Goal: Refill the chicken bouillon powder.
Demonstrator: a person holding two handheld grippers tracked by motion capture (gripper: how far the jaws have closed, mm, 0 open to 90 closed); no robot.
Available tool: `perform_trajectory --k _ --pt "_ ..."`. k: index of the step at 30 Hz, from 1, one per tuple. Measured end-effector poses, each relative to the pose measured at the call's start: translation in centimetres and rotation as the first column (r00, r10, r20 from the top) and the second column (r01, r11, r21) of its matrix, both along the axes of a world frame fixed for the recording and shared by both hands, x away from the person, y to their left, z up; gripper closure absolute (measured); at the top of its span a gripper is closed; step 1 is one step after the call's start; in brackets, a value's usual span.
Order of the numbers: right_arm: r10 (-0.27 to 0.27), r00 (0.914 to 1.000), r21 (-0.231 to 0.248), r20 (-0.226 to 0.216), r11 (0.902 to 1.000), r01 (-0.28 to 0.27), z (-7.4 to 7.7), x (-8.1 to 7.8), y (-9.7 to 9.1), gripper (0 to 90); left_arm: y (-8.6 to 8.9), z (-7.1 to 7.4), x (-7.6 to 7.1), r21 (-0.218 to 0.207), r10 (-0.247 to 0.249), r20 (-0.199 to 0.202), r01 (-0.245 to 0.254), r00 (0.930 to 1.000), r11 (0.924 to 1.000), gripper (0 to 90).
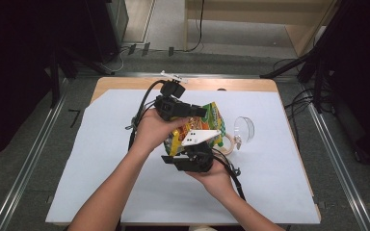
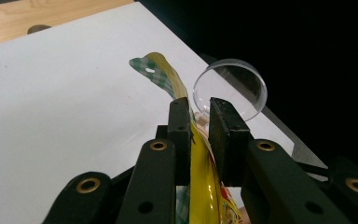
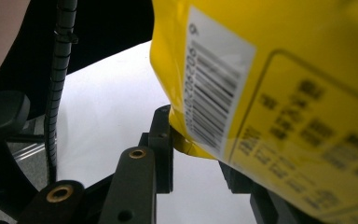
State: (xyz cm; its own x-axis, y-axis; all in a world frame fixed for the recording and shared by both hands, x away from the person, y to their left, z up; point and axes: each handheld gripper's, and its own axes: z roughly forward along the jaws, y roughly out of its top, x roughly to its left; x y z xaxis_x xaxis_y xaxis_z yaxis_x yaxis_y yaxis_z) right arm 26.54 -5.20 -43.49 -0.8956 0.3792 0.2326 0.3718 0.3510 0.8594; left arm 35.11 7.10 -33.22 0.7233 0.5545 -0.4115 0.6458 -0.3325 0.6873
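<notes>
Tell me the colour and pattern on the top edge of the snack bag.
Green-and-white check on the snack bag's top edge, yellow below; clearest in the left gripper view.

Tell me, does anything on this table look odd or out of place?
Yes: the clear glass lies on its side on the white sheet beside the yellow snack bag, which both grippers hold up off the table. Nothing looks spilled.

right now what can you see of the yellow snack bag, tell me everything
The yellow snack bag is a glossy, crinkly plastic pouch with green-and-white checked edges and a sealed end with a small hang hole. Its back carries a white barcode label and blurred dark print. It is held up off the white sheet, between both grippers: the left gripper pinches one edge, the right gripper grips a lower corner. A clear round dish stands behind it.
</notes>
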Motion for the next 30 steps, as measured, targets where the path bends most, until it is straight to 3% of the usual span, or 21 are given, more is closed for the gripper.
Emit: perform_trajectory --k 2,5,14,18,30 --pt "-0.004 1.0000 -0.007 0.005 1.0000 0.004 -0.13 0.18 -0.03 70.3 -0.25 -0.07 0.01 0.008 0.003 0.009 -0.003 1.0000 1.0000 79.3" --pt "-0.010 0.9994 0.010 -0.033 0.9999 0.010 -0.31 0.46 -0.11 70.3 -0.65 -0.09 0.24 0.030 0.003 0.009 -0.003 1.0000 0.9995 79.3" --pt "-0.009 0.9994 0.012 -0.034 0.9999 0.009 -0.21 0.54 -0.21 70.3 -0.62 -0.11 0.44 0.031 0.007 -0.001 -0.007 1.0000 0.9995 79.2" --pt "-0.008 0.9999 -0.005 -0.011 1.0000 0.008 -0.36 0.60 -0.10 70.1 -0.40 -0.22 0.38 0.016 0.010 0.001 -0.010 1.0000 0.9998 79.3" --pt "-0.011 0.9997 0.000 -0.022 0.9999 0.011 -0.33 0.65 -0.15 70.0 -0.59 -0.25 0.50 0.025 0.014 0.003 -0.014 0.9999 0.9996 79.2"
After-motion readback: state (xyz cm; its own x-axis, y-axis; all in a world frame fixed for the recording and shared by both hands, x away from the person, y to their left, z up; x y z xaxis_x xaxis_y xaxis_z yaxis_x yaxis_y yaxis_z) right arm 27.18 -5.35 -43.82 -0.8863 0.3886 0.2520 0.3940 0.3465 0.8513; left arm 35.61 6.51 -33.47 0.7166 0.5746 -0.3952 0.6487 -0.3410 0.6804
